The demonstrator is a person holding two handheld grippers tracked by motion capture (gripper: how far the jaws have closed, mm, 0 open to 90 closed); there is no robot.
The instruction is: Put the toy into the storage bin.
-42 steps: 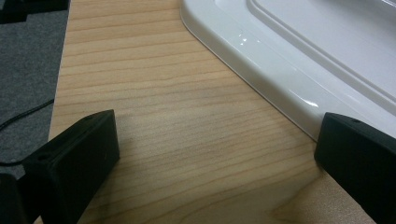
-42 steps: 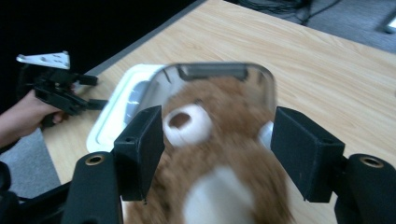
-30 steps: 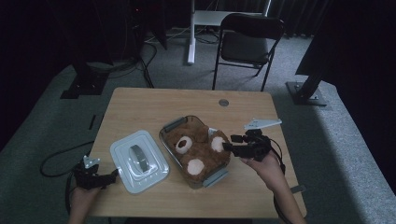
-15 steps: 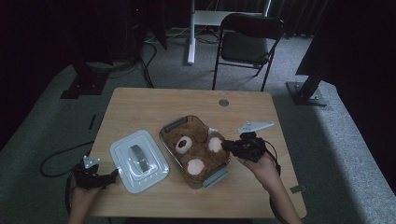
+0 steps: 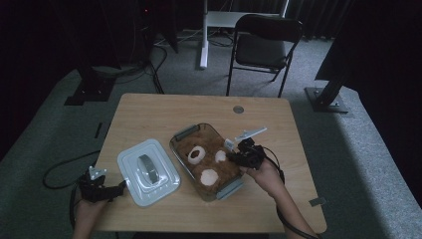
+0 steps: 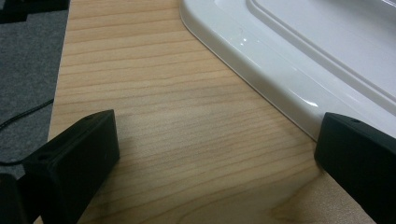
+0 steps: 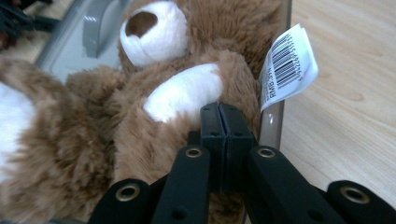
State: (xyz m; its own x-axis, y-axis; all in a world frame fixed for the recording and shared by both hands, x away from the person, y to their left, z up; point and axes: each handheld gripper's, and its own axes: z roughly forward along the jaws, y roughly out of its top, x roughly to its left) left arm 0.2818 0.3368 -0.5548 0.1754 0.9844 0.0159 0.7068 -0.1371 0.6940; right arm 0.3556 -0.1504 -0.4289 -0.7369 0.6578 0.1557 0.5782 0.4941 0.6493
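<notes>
Pressing into brown plush, your right gripper [image 7: 219, 109] has just been closing and now has its two black jaws together against the teddy bear [image 7: 154, 116]; whether any fur is pinched between them you cannot tell from the right gripper view. The bear is shaggy and soft, brown all over, with a white snout tipped by a dark nose and smooth cream pads on its paws. A white paper tag [image 7: 287, 65] with a printed barcode sticks out from its side, just beside the jaws.

From the high view, the bear [image 5: 206, 162] lies packed into a clear rectangular container [image 5: 185, 132] with grey clips at two ends, set slanted near the middle of the pale wood-grain desk [image 5: 164, 112]. Your right gripper [image 5: 238, 157] sits at the container's right edge.

Left of the container lies its lid [image 5: 148, 172], glossy white plastic with rounded corners, a stepped rim and a grey handle in the centre. Your left gripper [image 5: 119, 188] rests low at the lid's near corner, jaws wide apart and holding nothing; in the left gripper view the lid's [image 6: 299, 60] shiny edge runs just in front of one jaw.
</notes>
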